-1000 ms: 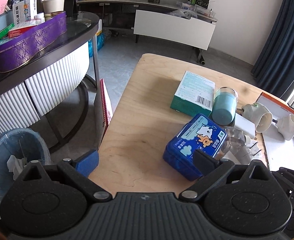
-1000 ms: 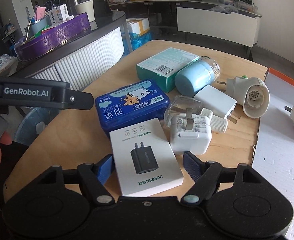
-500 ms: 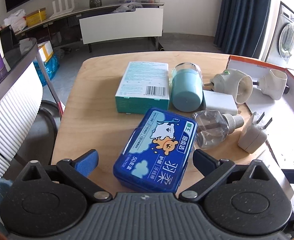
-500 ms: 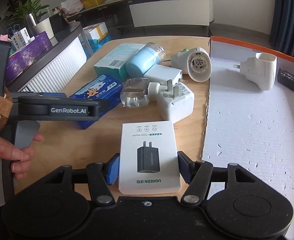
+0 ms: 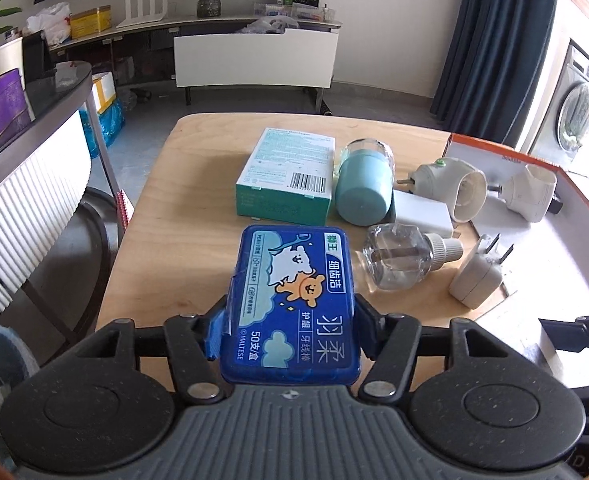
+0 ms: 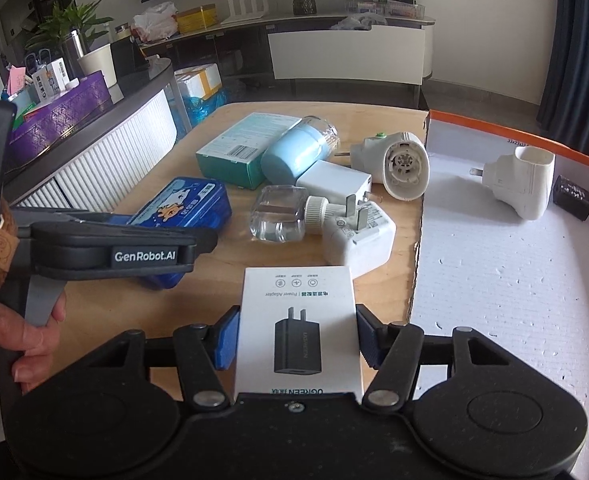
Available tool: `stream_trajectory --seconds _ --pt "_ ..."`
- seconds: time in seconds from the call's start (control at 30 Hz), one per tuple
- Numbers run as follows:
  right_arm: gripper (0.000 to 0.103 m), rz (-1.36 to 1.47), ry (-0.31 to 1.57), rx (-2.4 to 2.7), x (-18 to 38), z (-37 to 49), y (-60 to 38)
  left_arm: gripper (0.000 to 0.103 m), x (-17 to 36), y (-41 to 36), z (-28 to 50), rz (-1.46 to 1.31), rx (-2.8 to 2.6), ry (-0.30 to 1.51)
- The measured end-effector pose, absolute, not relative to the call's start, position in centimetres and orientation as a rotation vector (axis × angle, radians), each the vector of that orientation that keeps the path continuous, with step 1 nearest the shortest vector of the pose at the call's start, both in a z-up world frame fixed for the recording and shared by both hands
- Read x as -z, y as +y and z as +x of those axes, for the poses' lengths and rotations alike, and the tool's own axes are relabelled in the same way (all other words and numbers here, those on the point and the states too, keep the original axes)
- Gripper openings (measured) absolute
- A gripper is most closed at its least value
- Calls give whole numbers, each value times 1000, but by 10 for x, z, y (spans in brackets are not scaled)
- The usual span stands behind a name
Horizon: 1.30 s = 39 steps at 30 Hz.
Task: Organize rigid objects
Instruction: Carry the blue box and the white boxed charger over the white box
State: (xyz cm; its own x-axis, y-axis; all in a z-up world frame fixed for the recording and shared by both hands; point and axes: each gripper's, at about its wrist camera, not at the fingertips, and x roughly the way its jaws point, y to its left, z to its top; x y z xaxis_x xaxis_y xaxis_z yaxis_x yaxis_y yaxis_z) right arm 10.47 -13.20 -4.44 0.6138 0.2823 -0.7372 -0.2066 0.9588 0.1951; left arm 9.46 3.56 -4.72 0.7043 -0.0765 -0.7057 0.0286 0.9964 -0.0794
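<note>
My left claw [image 5: 290,330] is clamped on the near end of the blue floss-pick case [image 5: 292,304], one blue pad [image 5: 214,334] against each long side; the case lies on the wooden table [image 5: 174,216], pointing to 12 o'clock. My right claw [image 6: 297,338] grips the white charger box [image 6: 297,328] by its two long edges, printed face up, near the table edge. In the left wrist view, at 12 o'clock of the case lies the teal carton [image 5: 284,176], barcode up, and at 1 o'clock the pale blue cup [image 5: 364,182] on its side, touching a flat white adapter [image 5: 424,212]. At 3 o'clock of the case lies the clear refill bottle [image 5: 398,258], cap toward a white plug adapter [image 5: 476,276] with its prongs up. A round white vaporizer [image 5: 452,184] lies at 2 o'clock, against the edge of the orange-rimmed tray [image 6: 494,264]. In the right wrist view the tray holds a white plug-in socket [image 6: 524,182] and, just beside it at 3 o'clock, a small black block [image 6: 573,197]. A bare hand [image 6: 22,344] holds the left handle at 9 o'clock.
</note>
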Motion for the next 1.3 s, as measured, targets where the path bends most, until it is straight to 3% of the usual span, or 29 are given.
stream_trajectory --seconds 0.33,1.3 --pt "71 134 773 -236 12 90 -157 62 9 5 64 -108 41 684" --pt "71 249 673 -24 -14 48 -254 62 1 -88 60 -74 225 679"
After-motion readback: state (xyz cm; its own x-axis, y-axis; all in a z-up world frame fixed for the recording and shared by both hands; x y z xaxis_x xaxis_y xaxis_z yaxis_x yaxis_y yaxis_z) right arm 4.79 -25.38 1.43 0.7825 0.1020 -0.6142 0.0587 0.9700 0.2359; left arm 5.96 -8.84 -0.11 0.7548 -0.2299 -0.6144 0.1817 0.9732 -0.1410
